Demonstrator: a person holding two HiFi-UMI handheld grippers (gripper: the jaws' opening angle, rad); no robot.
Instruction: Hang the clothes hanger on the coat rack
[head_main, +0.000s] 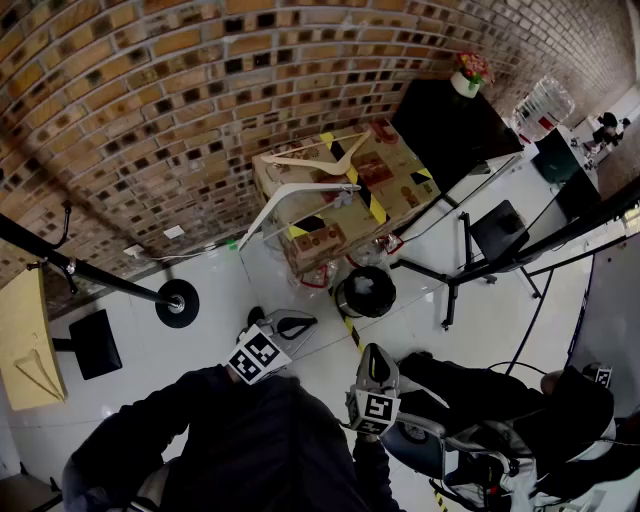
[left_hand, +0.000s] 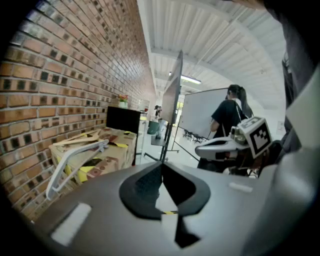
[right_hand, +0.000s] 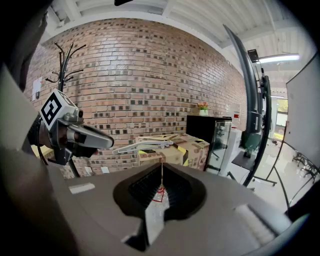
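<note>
A white plastic hanger (head_main: 296, 199) and a wooden hanger (head_main: 318, 157) lie on top of stacked cardboard boxes (head_main: 400, 165) against the brick wall. The black coat rack (head_main: 90, 272) stands to the left, and its round base (head_main: 177, 301) rests on the floor. Its hooks (right_hand: 64, 65) show in the right gripper view. My left gripper (head_main: 287, 323) and right gripper (head_main: 374, 362) are held low over the floor, well short of the boxes. Both are shut with nothing between the jaws. The white hanger (left_hand: 75, 160) (right_hand: 145, 146) lies ahead of both grippers.
A black bin (head_main: 366, 291) stands on the floor in front of the boxes. A black cabinet (head_main: 455, 125) with a flower pot (head_main: 468, 72) is at the right, beside black stands (head_main: 462, 265). A person (left_hand: 229, 111) stands by a whiteboard (left_hand: 200, 112).
</note>
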